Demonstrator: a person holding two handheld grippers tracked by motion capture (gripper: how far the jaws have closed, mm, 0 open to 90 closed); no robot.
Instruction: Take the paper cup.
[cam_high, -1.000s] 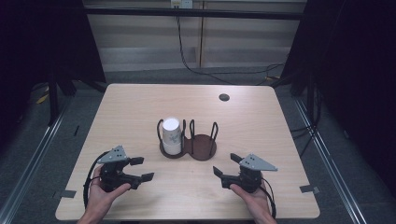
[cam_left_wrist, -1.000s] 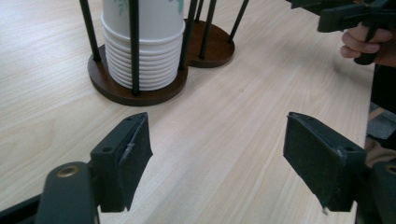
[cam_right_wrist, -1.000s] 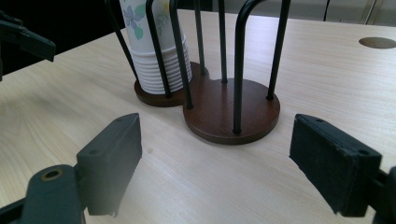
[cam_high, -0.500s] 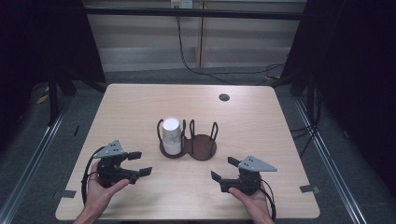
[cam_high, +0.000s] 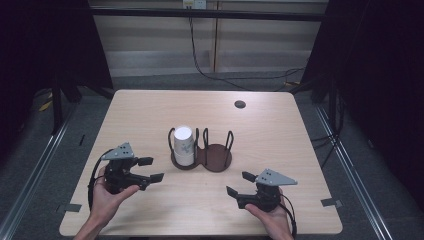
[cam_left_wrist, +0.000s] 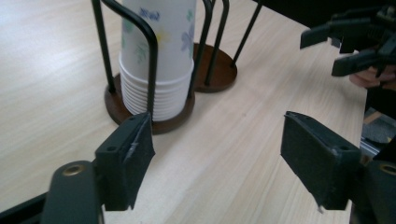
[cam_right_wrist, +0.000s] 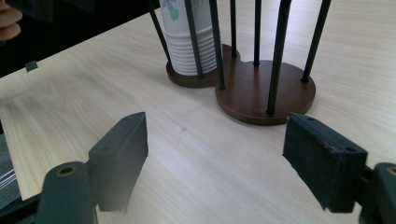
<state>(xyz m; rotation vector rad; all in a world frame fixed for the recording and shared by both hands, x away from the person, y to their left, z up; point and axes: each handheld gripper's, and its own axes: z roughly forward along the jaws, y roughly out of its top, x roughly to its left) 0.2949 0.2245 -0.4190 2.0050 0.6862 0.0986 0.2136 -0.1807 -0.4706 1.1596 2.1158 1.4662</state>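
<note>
Cups (cam_high: 183, 145): nested white paper stack, floral print, upside down in the left bay of a two-bay wire holder (cam_high: 216, 156) with brown base, mid-table, slightly toward the near edge; right bay vacant. Left gripper (cam_high: 150, 169): near the front-left corner, jaws just narrowing, still parted on nothing. Right gripper (cam_high: 240, 183): near the front-right corner, same state. Small dark disc (cam_high: 240, 104): toward the far-right corner.
</note>
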